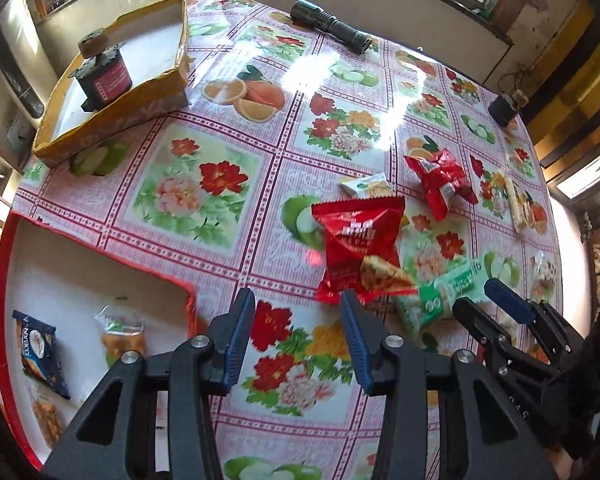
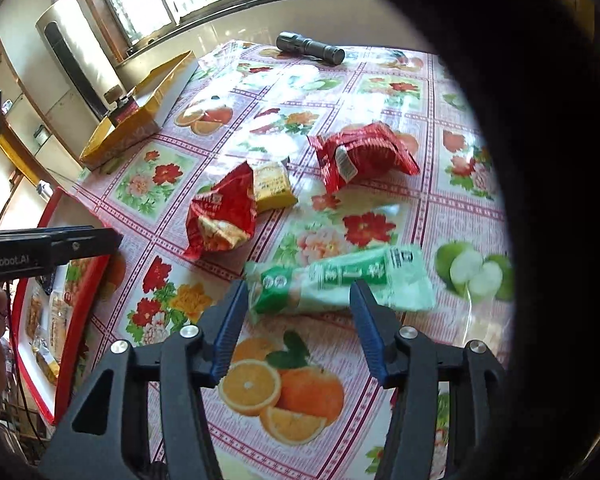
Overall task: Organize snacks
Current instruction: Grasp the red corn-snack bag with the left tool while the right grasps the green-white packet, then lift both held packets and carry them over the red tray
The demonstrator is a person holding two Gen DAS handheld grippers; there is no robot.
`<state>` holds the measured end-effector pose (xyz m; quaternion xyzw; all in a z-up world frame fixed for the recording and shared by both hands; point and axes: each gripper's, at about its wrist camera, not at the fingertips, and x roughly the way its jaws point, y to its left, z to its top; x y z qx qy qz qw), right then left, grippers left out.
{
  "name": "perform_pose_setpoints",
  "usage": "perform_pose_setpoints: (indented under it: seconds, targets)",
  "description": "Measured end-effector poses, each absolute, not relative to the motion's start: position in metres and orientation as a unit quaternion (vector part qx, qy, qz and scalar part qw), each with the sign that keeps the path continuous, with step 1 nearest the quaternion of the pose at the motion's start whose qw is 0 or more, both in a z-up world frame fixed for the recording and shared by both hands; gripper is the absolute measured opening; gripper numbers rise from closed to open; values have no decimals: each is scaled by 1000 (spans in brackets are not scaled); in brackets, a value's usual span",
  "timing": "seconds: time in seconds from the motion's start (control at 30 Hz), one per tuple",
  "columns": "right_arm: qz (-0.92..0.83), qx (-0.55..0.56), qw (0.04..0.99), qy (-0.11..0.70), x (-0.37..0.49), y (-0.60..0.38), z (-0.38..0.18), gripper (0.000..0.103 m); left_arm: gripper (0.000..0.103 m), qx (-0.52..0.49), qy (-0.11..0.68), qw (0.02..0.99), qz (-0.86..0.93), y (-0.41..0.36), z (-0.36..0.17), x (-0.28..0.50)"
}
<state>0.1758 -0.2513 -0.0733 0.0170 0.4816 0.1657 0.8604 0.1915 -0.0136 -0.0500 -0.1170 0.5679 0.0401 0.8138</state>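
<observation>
Two hand-held grippers hang over a table spread with a glossy oilcloth (image 1: 220, 216) printed with flowers and fruit, snack packets scattered across it. The left gripper (image 1: 298, 300) points steeply down with its blue-padded fingers (image 1: 236, 340) parted and nothing between them; its right fingertip sits just in front of the near corner of a crumpled red foil snack bag (image 1: 356, 248), though whether it touches cannot be told. The right gripper (image 2: 298, 288) stands with its fingers (image 2: 228, 328) spread about halfway, straddling the near edge of a long green-and-white plastic snack packet (image 2: 340, 280) that lies flat on the cloth; the pads do not press on it (the packet is blurred in both views). In the left view that green packet lies just beside the red bag, with the right gripper's black fingers at its far end. A second red foil bag (image 2: 360, 152) and a small yellow wrapped snack (image 2: 274, 188) lie farther back. A red-rimmed white tray (image 1: 100, 256) at the table's left edge holds a dark blue packet (image 1: 40, 348) and an orange-filled clear packet (image 1: 122, 336). A yellow cardboard box lid (image 1: 140, 96) sits at the far left corner, a black torch (image 1: 332, 26) near the window.
</observation>
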Motion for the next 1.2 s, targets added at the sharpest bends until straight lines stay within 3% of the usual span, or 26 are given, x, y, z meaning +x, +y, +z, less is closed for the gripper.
perform_pose_setpoints:
  seconds: [0.23, 0.67, 0.97, 1.07, 1.2]
  targets:
    - [150, 2, 831, 535, 222, -245, -110, 56, 44, -130, 583, 800, 53, -26, -63, 232]
    - [218, 30, 801, 557, 156, -278, -103, 59, 45, -79, 607, 790, 3, -65, -89, 256]
    - [254, -95, 809, 522, 143, -249, -92, 61, 43, -53, 617, 785, 0, -81, -109, 263]
    - [266, -137, 803, 516, 142, -242, -93, 69, 40, -51, 615, 787, 0, -79, -105, 262]
    - [299, -190, 774, 524, 141, -225, -102, 69, 39, -39, 619, 784, 4, -72, -103, 257]
